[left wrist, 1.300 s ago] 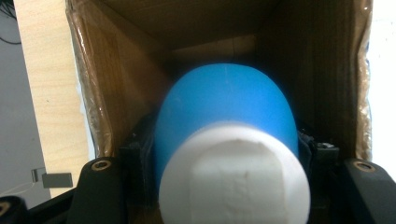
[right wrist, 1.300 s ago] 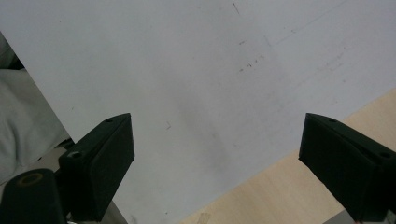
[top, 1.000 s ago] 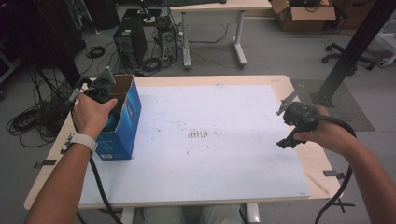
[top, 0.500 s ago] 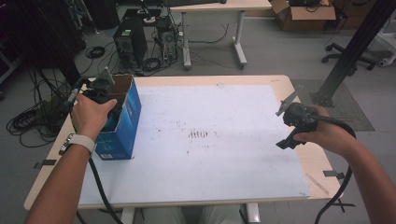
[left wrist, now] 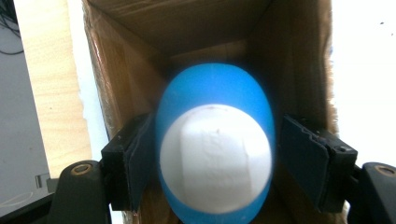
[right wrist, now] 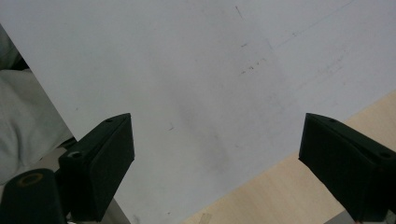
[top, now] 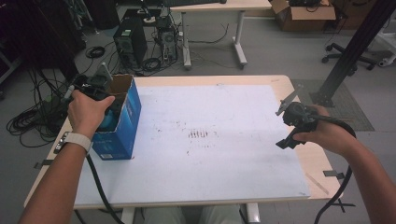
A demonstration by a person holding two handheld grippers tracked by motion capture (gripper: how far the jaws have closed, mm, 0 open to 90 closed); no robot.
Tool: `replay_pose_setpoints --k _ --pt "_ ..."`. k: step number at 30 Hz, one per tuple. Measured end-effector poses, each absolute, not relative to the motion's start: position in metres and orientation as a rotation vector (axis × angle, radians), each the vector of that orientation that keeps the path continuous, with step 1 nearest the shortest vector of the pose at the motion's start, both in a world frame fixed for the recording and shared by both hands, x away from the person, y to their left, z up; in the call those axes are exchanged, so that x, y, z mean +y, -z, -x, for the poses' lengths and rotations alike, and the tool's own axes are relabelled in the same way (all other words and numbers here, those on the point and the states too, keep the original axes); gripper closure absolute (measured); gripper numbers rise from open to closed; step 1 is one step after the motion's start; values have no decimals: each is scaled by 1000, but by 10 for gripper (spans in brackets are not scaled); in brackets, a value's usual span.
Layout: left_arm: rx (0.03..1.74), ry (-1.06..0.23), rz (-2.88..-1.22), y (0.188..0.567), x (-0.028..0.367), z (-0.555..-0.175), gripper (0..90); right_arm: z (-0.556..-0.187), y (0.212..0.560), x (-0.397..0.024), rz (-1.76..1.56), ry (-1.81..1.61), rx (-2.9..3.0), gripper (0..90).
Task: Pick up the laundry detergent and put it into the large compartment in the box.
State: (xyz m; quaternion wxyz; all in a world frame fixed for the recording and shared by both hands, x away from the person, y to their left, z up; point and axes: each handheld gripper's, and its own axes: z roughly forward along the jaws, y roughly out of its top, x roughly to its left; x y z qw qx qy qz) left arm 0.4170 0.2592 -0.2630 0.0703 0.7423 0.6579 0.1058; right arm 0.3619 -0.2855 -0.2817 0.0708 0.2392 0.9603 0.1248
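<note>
In the left gripper view a blue egg-shaped object (left wrist: 215, 93) with a white end sits between the jaws of my left gripper (left wrist: 212, 156), inside an open cardboard box (left wrist: 140, 88). The object looks blurred while the jaws are sharp. A narrow gap shows at the right jaw, and the jaws stand open. From above, the left gripper (top: 99, 85) is at the mouth of the blue box (top: 123, 126) on the table's left side. My right gripper (top: 284, 120) hovers open and empty over the right edge of the white sheet (top: 210, 154).
The white sheet (right wrist: 196, 70) covers most of the wooden table (top: 320, 175), with faint marks at its middle. Beyond the far edge are computer towers (top: 128, 44), cables, another desk, and a black post (top: 348, 56) at the right.
Both hands stay almost where they were; the left hand remains at the box's opening and the right hand holds still by the sheet's right edge.
</note>
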Motion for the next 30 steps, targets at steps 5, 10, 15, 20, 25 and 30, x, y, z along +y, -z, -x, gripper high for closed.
replay_pose_setpoints --k 5,10,15,20,25,30 --pt "1970 -315 -2229 260 259 -415 278 -361 280 -285 -718 -378 2886 103" --pt "1956 -335 -2233 250 259 -413 275 -360 279 -285 -719 -375 2883 103" --pt "1942 -353 -2238 242 257 -412 273 -359 278 -285 -717 -377 2881 103" --pt "1917 -372 -2245 233 255 -409 267 -358 276 -285 -716 -376 2879 103" --pt "1868 -373 -2255 222 250 -405 261 -357 275 -285 -716 -378 2876 103" --pt "1791 -377 -2297 210 240 -400 261 -356 273 -284 -715 -377 2873 103"
